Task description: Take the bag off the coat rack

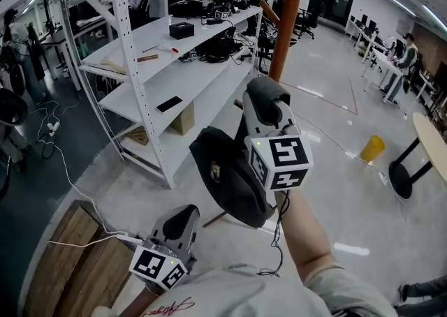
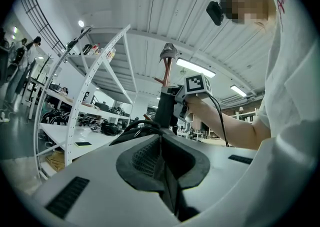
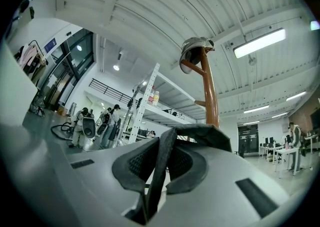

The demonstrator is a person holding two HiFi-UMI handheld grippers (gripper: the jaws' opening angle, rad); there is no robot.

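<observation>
Both pads of your right gripper are clamped on a black strap, which runs up between them and folds over to the right of the frame. That strap belongs to the bag, which hangs dark and rounded against the gripper's left side in the middle of the head view, in the air above the pale floor. The brown pole of the rack rises in the upper middle of that view, behind your raised gripper, and the bag hangs below it and clear of it. Your left gripper has its jaws together with nothing between them; it sits low in the lower left of the head view, well below the bag. In its own view the bag shows just beyond its tips. White shelves fill the upper left of the head view.
</observation>
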